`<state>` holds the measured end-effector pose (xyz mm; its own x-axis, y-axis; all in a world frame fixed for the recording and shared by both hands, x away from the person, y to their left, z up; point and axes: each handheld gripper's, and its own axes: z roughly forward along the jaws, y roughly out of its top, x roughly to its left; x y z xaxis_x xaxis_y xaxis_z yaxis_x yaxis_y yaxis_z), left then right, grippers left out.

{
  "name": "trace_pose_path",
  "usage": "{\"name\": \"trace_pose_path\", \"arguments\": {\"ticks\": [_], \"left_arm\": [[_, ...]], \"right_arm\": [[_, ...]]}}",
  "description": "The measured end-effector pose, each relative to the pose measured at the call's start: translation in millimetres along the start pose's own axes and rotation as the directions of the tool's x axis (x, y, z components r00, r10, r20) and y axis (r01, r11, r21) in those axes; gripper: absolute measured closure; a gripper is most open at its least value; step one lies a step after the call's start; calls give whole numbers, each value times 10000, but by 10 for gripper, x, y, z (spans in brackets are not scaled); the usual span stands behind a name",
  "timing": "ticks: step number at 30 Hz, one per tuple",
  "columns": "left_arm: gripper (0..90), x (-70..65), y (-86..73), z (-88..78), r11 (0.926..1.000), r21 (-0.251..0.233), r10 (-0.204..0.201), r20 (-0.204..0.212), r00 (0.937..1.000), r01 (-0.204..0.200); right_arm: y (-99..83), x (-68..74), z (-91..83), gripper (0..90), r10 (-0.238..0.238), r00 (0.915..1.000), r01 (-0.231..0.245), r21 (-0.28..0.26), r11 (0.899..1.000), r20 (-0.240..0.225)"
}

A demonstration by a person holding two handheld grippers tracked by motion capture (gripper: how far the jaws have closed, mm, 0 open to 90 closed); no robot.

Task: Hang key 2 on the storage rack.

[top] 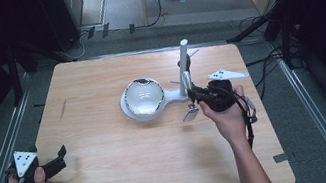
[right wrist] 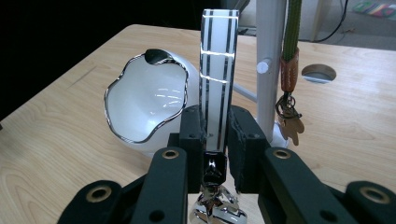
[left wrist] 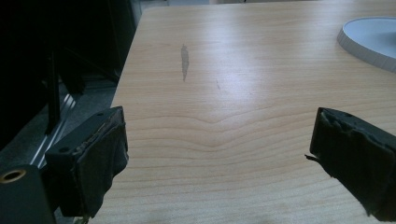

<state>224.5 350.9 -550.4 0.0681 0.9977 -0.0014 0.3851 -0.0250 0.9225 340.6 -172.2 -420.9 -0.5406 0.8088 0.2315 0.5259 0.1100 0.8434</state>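
Note:
A white stand with a round base (top: 129,113) carries a glossy white bowl (top: 144,96) with a wavy silver rim, seen close in the right gripper view (right wrist: 140,100). An upright white pole (top: 183,67) rises beside it (right wrist: 270,46). A cord with a leather tab and small charms (right wrist: 289,65) hangs on the pole. My right gripper (top: 195,95) is shut on a flat silver strip with black stripes (right wrist: 218,60); the strip stands up between the pads, and its chrome end (top: 191,113) hangs below. My left gripper (top: 62,159) rests open at the table's front left corner, jaws wide (left wrist: 219,154), nothing between them.
The wooden table (top: 114,171) has a dark scuff (left wrist: 185,60) on its left part and a round cable hole (right wrist: 318,73) behind the pole. The stand's base edge (left wrist: 369,37) lies far right of the left gripper. Cables and dark frames ring the table.

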Motion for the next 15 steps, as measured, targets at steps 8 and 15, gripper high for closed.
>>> {"name": "trace_pose_path", "arguments": {"ticks": [8,15], "left_arm": [[45,-5,-2,-5,10000,-5,-5,-34,10000,5],[46,-7,-3,-9,10000,-10,6,-37,10000,-6]], "right_arm": [[-10,-149,71,775,659,9969,-658,46,9978,-435],[-32,-268,136,775,1132,9899,-1128,88,9936,-852]]}}
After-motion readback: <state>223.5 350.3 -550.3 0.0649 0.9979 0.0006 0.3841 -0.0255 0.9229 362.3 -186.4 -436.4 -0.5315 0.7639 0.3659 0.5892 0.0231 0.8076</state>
